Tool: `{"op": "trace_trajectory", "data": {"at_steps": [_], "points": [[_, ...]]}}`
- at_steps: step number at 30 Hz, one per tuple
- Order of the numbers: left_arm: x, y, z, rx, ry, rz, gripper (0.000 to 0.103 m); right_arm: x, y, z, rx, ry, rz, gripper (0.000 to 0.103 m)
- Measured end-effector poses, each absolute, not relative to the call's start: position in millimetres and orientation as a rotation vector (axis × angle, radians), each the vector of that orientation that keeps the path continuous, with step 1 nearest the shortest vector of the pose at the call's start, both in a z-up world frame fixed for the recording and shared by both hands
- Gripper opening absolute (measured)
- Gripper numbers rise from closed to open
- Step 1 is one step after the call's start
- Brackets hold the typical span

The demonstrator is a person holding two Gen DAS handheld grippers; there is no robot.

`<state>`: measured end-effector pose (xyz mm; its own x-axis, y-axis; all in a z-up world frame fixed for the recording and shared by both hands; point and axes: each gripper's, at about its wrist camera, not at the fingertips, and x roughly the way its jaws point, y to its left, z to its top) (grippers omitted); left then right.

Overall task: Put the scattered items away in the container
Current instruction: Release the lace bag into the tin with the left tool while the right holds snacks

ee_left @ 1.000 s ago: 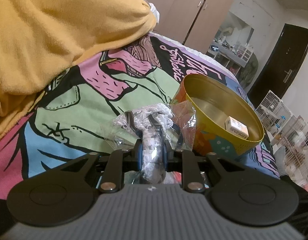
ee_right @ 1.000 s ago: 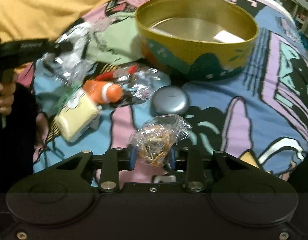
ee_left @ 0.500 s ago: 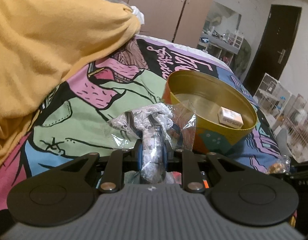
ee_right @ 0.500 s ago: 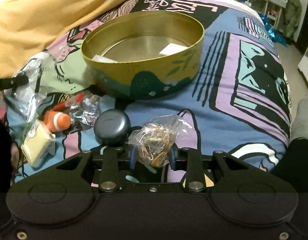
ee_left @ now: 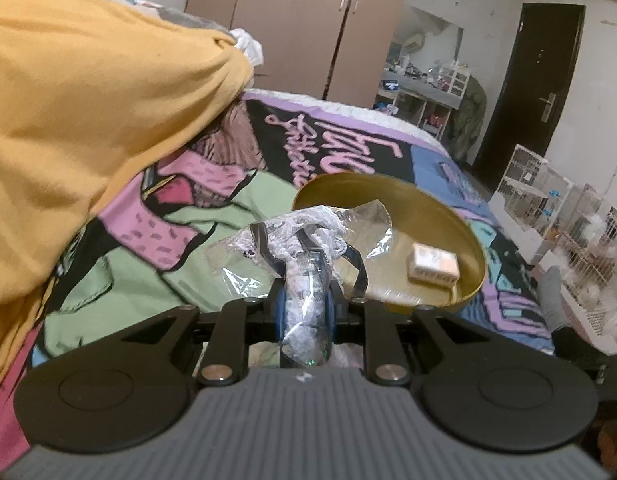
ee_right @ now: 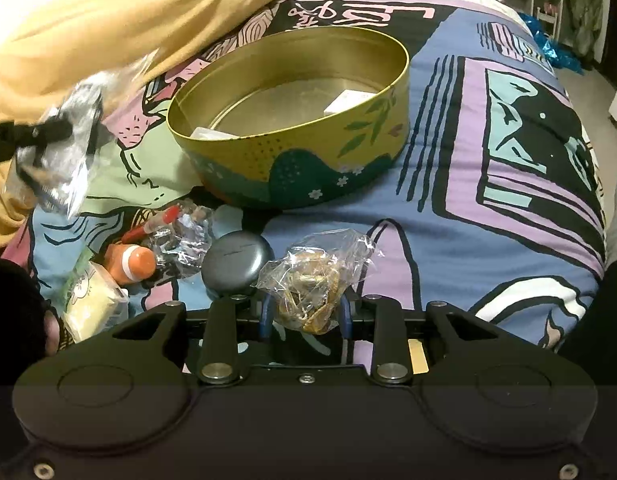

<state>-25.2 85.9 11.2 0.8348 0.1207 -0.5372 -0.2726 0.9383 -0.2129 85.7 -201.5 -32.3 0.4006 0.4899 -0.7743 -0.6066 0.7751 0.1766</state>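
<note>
A round yellow tin [ee_right: 292, 160] [ee_left: 464, 240] stands on the patterned bedspread and holds a small box [ee_left: 432, 266]. My left gripper [ee_left: 304, 300] is shut on a clear bag of white lace [ee_left: 300, 240], raised at the tin's near-left rim; the same lace bag [ee_right: 56, 152] shows in the right wrist view at far left. My right gripper [ee_right: 306, 312] is shut on a clear bag of brownish pieces [ee_right: 312, 272], in front of the tin. On the bed left of it lie a grey round case [ee_right: 236, 260], an orange toy [ee_right: 132, 264], a crinkled clear wrapper [ee_right: 184, 236] and a pale yellow packet [ee_right: 92, 304].
A big yellow blanket [ee_left: 88, 120] is heaped on the left of the bed. Wardrobes [ee_left: 300, 20], a dark door [ee_left: 528, 80] and white wire cages [ee_left: 560, 208] stand beyond the bed. A dark sleeve [ee_right: 12, 320] shows at the lower left.
My left gripper has risen with the lace bag and now looks down into the tin. My right gripper swung sideways with its bag, so the tin shifted left, then settled.
</note>
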Motion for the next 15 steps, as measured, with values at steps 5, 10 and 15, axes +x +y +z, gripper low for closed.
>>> {"op": "trace_trajectory", "data": {"at_steps": [5,10,15], "points": [[-6.2,78.4,26.9,-0.260,0.530,0.183,0.022,85.5,-203.0,-31.9,-0.123,0.924,0.704,0.030],[15.5,68.7,42.4,-0.221,0.510,0.149,0.022,86.1,-203.6,-32.5,-0.106,0.925,0.706,0.030],[41.8,60.5,51.1,-0.185,0.514,0.132,0.022,85.6,-204.8,-32.2,-0.098,0.922,0.711,0.030]]}}
